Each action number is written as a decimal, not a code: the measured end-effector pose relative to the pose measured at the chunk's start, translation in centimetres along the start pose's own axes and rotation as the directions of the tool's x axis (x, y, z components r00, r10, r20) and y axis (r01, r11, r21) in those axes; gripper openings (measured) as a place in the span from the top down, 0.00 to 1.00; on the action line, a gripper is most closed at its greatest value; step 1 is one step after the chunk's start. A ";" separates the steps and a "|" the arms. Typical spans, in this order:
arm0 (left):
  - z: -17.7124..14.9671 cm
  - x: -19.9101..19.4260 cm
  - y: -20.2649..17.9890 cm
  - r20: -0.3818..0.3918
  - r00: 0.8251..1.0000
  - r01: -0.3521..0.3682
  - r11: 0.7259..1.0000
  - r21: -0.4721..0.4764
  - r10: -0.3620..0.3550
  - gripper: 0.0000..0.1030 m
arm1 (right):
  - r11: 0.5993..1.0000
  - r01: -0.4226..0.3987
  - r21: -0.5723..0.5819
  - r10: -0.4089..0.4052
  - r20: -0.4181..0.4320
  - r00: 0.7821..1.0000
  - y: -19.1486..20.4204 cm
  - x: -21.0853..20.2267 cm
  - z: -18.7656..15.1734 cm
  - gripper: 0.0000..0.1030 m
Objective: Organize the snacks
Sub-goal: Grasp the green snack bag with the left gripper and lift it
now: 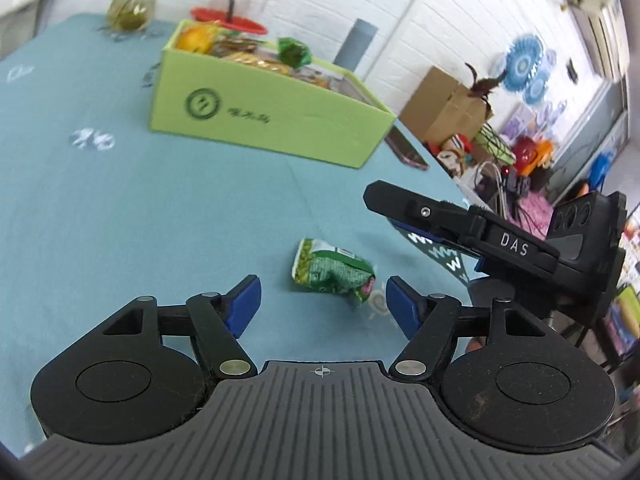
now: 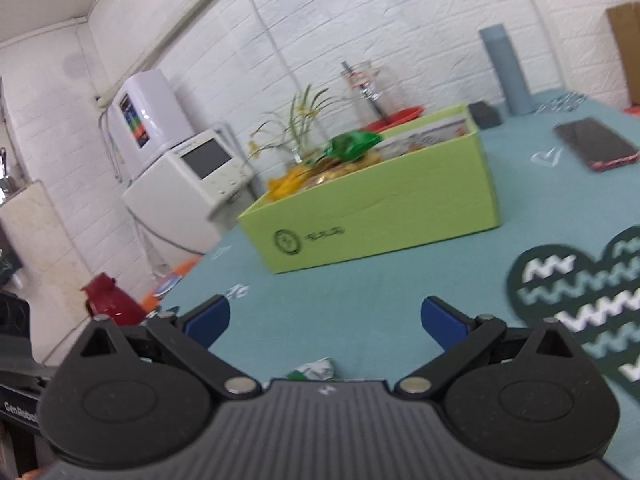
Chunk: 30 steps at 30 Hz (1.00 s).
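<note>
The counter fills the left wrist view under its teal cloth, and the same cloth runs across the right wrist view. On it stands the lime-green box, open at the top and loaded with snacks, orange and yellow packs with a green wrapper sticking up above the rim. From the right wrist the box sits ahead, slightly left of centre, the green wrapper again on top.

The right hand-held gripper reaches in from the right of the left wrist view, above the counter's edge and clear of the box; from that side its fingers look spread. Its own camera confirms it: right hand-held gripper released, blue pads wide apart, nothing between them.

The left hand-held gripper is released too, its blue pads standing wide. Just ahead of the gap lies the green snack pack, crumpled, flat on the cloth, touching neither pad and well apart from the box. A corner of a green-and-white pack peeks out just below the right gripper's fingers.

Beyond the box: a vase with yellow flowers, a red tray, a grey cylinder. A phone lies right of the box, a dark heart mat nearer.
</note>
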<state>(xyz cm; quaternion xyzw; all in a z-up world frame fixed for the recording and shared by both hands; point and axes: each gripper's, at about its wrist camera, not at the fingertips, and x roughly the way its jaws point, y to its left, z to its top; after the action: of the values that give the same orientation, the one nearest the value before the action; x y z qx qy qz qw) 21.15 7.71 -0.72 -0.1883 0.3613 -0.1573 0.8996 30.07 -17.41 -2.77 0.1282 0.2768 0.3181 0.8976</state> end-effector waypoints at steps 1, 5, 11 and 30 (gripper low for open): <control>-0.1 -0.4 0.4 0.008 1.000 -0.015 1.000 -0.007 0.015 0.47 | 0.999 0.017 -0.029 -0.018 -0.017 1.000 0.7 0.2 -0.2 0.02; 0.1 -0.6 2.2 0.016 0.999 -0.028 0.997 -0.073 0.029 0.46 | 0.993 0.050 -0.104 -0.061 -0.106 0.992 3.2 1.2 -2.1 0.02; 0.4 -1.1 3.8 0.031 0.999 -0.036 0.995 -0.095 0.039 0.43 | 0.992 0.069 -0.102 -0.085 -0.156 0.984 5.5 0.1 -4.9 0.01; 3.9 8.0 -3.3 -0.196 0.980 -0.005 0.988 0.156 0.036 0.46 | 0.927 0.212 -0.310 -0.266 -0.142 0.953 6.8 1.6 -5.1 0.03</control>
<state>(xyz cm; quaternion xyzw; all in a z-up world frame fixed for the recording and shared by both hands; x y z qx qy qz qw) 28.90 2.36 -1.36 -0.0975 0.4375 -0.1937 0.8727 24.78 -10.93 -4.83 -0.0700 0.3211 0.2536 0.9098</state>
